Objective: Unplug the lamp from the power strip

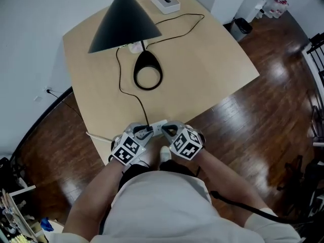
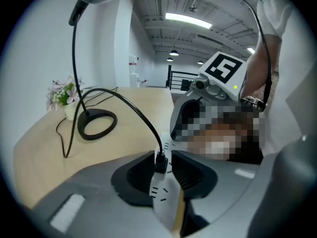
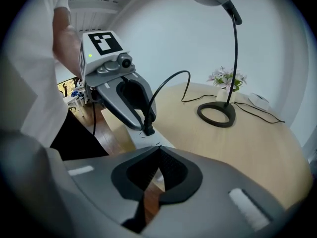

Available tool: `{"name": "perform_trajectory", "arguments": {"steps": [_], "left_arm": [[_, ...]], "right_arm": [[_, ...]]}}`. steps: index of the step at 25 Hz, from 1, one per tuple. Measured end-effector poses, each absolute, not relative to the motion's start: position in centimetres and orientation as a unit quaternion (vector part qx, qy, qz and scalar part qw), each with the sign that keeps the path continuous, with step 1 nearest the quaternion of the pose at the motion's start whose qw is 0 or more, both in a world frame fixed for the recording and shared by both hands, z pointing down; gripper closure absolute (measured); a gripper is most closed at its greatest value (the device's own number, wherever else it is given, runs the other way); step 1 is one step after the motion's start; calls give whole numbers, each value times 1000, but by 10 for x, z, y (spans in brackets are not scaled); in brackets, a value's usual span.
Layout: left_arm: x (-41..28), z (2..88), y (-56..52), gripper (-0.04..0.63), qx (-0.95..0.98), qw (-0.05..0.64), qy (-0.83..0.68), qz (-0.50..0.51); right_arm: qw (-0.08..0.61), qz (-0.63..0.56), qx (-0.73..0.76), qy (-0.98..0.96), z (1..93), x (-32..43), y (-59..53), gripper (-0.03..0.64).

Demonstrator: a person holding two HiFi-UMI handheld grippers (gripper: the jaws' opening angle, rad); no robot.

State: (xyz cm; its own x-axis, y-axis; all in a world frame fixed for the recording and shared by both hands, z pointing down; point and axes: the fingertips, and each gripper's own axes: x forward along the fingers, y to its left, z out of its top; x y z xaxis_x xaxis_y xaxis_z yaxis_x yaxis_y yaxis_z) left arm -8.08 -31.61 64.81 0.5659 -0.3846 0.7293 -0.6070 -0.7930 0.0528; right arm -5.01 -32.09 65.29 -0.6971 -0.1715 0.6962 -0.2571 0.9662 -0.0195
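Plug: black plug [image 2: 160, 161], seated upright in the top face of the power strip [image 2: 166, 202], toward the strip's left end.
Power strip: white and narrow. It lies along the near edge of the table [image 1: 212, 70], directly in front of the person.
Left gripper: left gripper [image 3: 144, 124] reaches in from the left. Its jaws are drawn in on the plug, with a black pad against each side of the plug body.
Right gripper: right gripper [image 3: 157, 160] sits at the strip's right end. Its jaws are pinched in with the tips almost meeting, and the white strip is caught between the ribbed pads.
Spacing: the two grippers sit just beside each other, facing across the strip. Their marker cubes are near the person's body.
Cord: black cord [image 1: 120, 77] rises from the plug, runs away across the table, bows out to the left of the lamp base and lies slack.
Lamp: lamp [image 1: 125, 19] has a black cone shade on a thin neck. Its black ring base [image 1: 148, 76] stands around mid-table, well apart from the strip.
Second lead: a thin black lead curves from behind the base toward the far right. I cannot make out where it ends.
Flower pot: small white flower pot [image 3: 227, 78] with pale pink blooms, just beyond the lamp base.
Box: white box [image 1: 165, 2] at the far edge of the table.
Surroundings: light wooden table top on a dark wooden floor [image 1: 263, 125].
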Motion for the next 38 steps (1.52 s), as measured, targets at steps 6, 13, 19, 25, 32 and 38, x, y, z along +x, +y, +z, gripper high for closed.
{"name": "perform_trajectory", "arguments": {"steps": [6,13,19,25,32,38], "left_arm": [[-81,659,-318,533,869,136,-278,387],[-79,640,-321,541,875,122,-278,376],[-103,617,-346,543,870,118,-307,368],[-140,652,-359,541,846,145,-328,395],[-140,667,-362,535,841,171,-333,391],[-139,673,-364,521,836,163,-332,404]], "right_arm": [[380,33,98,-919,659,-50,-320,611],[409,12,104,-906,660,-51,-319,612],[405,30,110,-907,660,-50,-319,612],[391,30,123,-911,658,-50,-321,612],[388,25,129,-912,657,-48,-320,612],[394,6,134,-909,657,-48,-320,612]]}}
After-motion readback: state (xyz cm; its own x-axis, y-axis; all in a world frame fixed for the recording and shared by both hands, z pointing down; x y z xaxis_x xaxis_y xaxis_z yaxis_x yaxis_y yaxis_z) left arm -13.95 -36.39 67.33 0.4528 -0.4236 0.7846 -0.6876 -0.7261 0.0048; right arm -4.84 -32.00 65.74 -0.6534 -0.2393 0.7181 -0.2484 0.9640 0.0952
